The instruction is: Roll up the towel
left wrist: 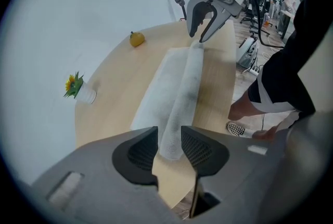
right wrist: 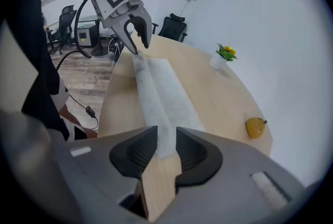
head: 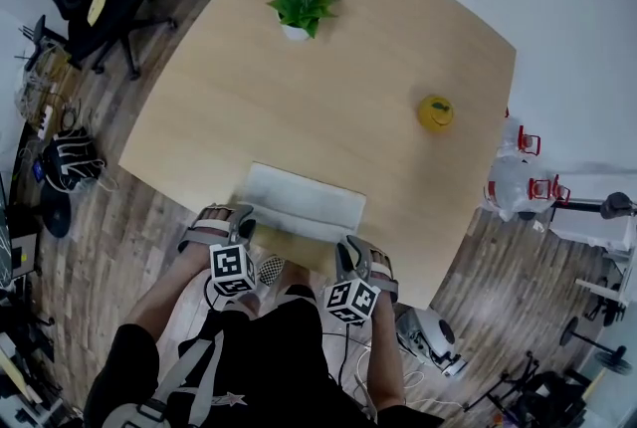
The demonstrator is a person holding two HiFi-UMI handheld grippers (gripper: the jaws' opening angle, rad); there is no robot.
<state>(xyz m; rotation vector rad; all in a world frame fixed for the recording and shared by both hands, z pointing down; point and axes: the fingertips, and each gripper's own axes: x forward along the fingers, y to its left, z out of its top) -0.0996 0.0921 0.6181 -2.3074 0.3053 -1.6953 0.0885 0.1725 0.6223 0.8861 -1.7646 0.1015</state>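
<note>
The left claw [left wrist: 169, 133] and right claw [right wrist: 166, 133] both stand wide, astride the ends of the towel's [head: 299, 199] short roll at the surface's [head: 348, 78] near edge. Unheld, that loose roll may spring open. The flat part beyond could skew if one end leads.

The towel [head: 299, 195] is soft, matt white cloth on a smooth, pale wood-grain table [head: 348, 68].
</note>
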